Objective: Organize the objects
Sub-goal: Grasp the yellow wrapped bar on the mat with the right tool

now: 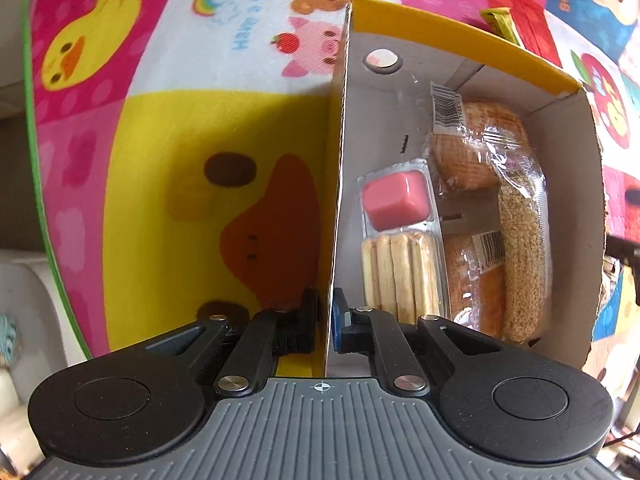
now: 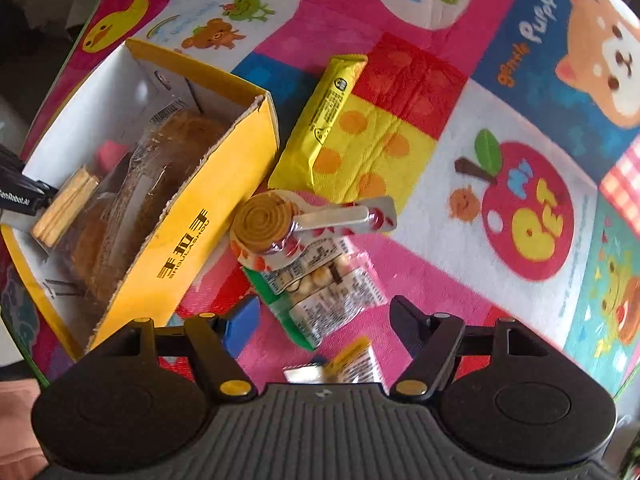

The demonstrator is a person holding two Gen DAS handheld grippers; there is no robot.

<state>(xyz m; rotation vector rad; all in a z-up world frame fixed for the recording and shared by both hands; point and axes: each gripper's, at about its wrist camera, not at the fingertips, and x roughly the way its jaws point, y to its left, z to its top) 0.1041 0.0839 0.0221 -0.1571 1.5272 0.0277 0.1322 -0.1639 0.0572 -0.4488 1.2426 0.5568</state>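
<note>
Left tool (image 1: 326,322) is clamped tight on the side wall of the yellow box (image 1: 460,46), one finger outside, one inside, pointing straight down over it. Inside the box lie a dip-and-sticks snack pack (image 1: 396,240) with its pink cube, two wrapped buns (image 1: 476,140) and a sesame-coated stick (image 1: 524,256) in clear wrap, all packed close together. The box sits on a bright cartoon play mat (image 1: 180,140). Over on the right, the right tool (image 2: 322,326) hangs with its fingers spread wide and nothing between the pads, above a green-edged snack bag (image 2: 328,296). A spiral lollipop (image 2: 266,222) lies touching that bag, just beside the box's outer wall. A yellow wrapped bar (image 2: 326,116) rests further up the mat, near the box corner. One small packet (image 2: 348,364) peeks out right under the right tool's body, partly hidden.
</note>
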